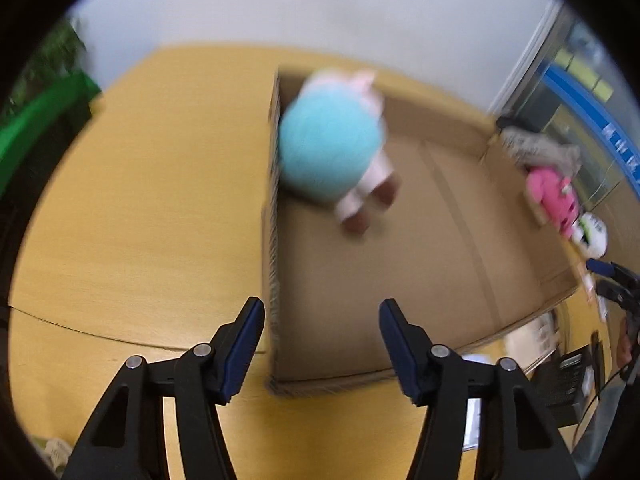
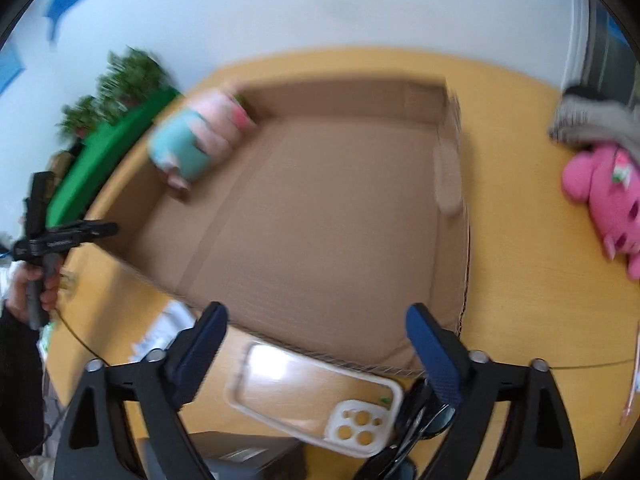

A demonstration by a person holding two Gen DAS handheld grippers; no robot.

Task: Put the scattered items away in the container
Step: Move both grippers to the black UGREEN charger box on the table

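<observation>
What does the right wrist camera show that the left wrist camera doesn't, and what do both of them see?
Only the right wrist view shows the clear phone case and the dark sunglasses on the table just in front of the box.

Only the left wrist view shows the small white and green toy beside the pink one.

Both show the cardboard box, the blue plush inside it, the pink plush outside it, and a grey toy behind that. The left gripper and right gripper are both open and empty.

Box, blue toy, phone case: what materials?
Box: corrugated cardboard, matte brown; fluting shows along the cut rim. Blue toy: looks like soft plush fabric, though motion blur hides the texture. Phone case: probably clear flexible plastic with a glossy finish; the table shows through it.
</observation>
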